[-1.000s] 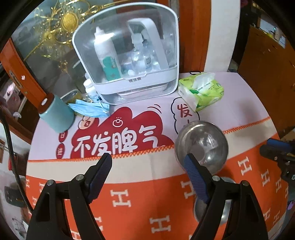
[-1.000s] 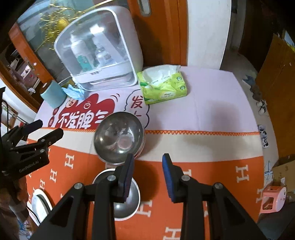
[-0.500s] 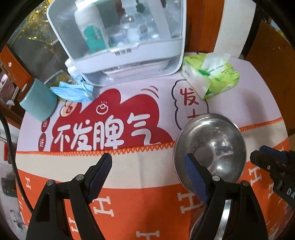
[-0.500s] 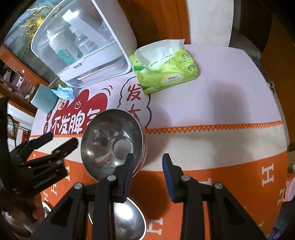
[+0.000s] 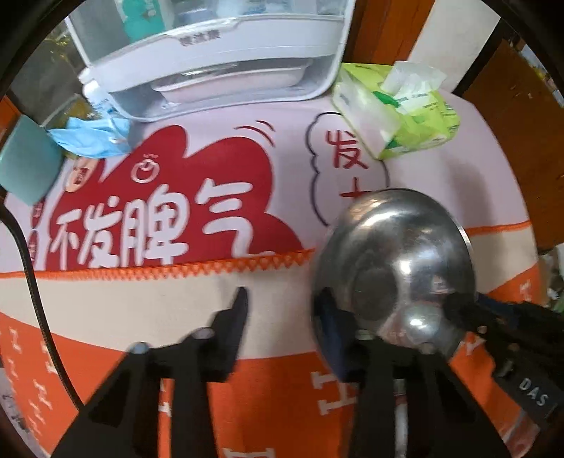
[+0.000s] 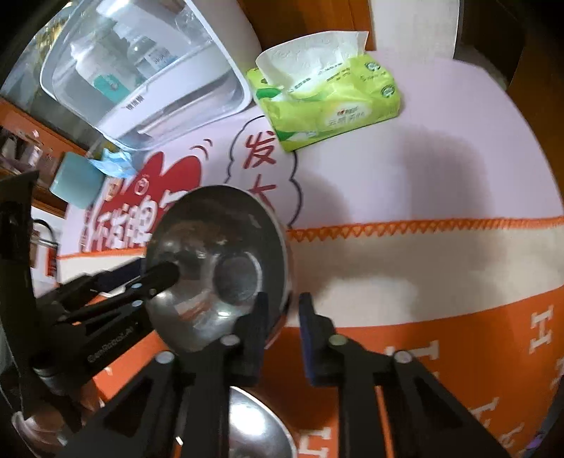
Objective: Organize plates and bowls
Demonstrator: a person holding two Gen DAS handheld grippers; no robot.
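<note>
Straddling the near rim of the shiny steel bowl [image 6: 215,267], the right gripper [image 6: 283,310] has its jaws narrowly parted, one finger inside, one outside; the left gripper [image 5: 282,303] gapes wider, its right finger by the bowl's rim, grip unclear. "DAS" marks the right tool's body. Red characters "不发脾气" cover the desk cloth [image 5: 246,296]; a second steel bowl [image 6: 257,426] lies below.

A home, likely a dining corner. Ahead of the grippers lies a cartoon-printed tablecloth [image 5: 246,282] with Chinese lettering. On it are a tissue pack [image 6: 328,105], a clear-lidded white box [image 6: 141,70] of bottles, a teal cup [image 5: 24,169] and steel bowls [image 6: 218,267]. Orange wooden doors [image 6: 303,17] stand beyond.
</note>
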